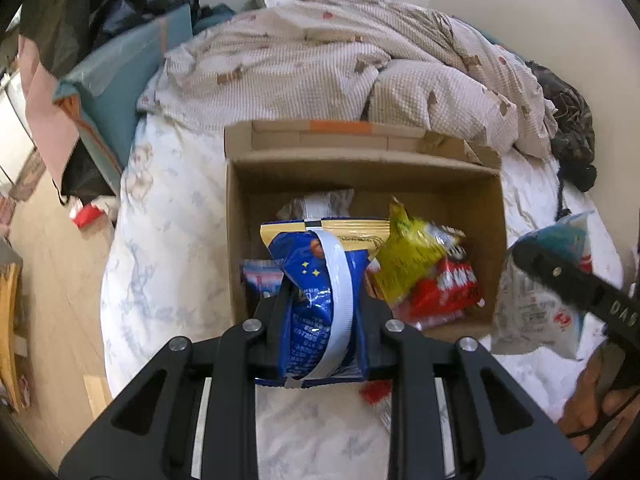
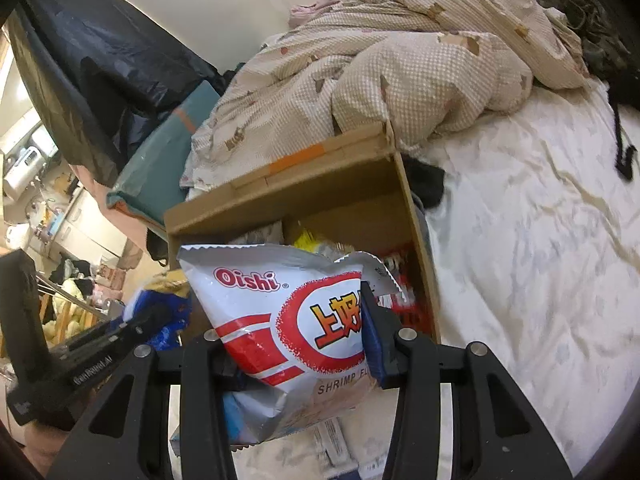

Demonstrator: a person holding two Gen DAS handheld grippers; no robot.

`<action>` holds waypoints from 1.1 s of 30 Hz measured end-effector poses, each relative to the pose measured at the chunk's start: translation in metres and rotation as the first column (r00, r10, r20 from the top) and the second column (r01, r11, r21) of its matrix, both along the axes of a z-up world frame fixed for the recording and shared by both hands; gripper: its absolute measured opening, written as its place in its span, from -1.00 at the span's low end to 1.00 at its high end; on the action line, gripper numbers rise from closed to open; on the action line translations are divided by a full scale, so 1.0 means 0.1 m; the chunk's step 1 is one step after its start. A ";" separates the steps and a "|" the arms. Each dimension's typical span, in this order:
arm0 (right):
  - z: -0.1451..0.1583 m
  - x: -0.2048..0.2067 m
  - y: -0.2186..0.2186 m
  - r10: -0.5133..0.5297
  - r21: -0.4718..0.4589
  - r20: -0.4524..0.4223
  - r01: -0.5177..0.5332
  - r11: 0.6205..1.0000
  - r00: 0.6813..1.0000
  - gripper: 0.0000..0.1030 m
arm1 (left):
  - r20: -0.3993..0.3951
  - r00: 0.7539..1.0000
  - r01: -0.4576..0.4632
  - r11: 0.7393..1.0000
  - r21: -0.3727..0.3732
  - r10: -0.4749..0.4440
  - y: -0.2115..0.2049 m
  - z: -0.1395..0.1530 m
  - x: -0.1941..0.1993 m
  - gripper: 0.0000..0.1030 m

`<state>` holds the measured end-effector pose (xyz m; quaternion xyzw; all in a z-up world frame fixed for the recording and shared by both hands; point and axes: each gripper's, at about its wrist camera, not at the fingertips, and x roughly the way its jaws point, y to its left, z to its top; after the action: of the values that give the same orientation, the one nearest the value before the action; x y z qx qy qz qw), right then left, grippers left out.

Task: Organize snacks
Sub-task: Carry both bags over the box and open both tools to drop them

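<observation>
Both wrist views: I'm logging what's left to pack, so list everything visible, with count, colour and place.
Cardboard box: one, brown, open on the bed.
Blue snack bag: one, blue with white strip, in the left tongs over the box's near edge.
Oishi shrimp bag: one, white and red, in the right tongs beside the box.
Yellow-green bag: one, inside the box.
Red bag: one, inside the box.
Quilt: one, beige checked, behind the box.
Bedsheet: one, white.
Left tongs: black.
Right tongs: black.
</observation>
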<state>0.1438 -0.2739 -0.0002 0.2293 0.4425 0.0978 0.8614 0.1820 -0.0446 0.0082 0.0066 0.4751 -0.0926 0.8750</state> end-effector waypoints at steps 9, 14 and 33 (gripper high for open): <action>-0.12 0.31 -0.23 -0.056 0.029 -0.008 0.056 0.998 0.998 -0.11 | 0.041 0.999 -0.005 1.000 -0.017 0.005 -0.03 -0.03 0.31 -0.59; -0.21 0.45 -0.14 -0.018 0.072 -0.029 0.020 0.997 0.999 -0.11 | -0.001 0.999 0.036 0.999 -0.034 -0.036 -0.17 -0.15 0.39 -0.58; -0.19 0.78 0.13 0.064 0.043 0.053 -0.066 0.997 0.997 0.82 | -0.017 1.000 -0.015 0.999 -0.031 0.015 -0.33 -0.27 0.55 0.39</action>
<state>0.2218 -0.2614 -0.0189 0.2316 0.4251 0.1416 0.8635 0.2374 -0.0781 -0.0183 -0.0116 0.4810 -0.0937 0.8716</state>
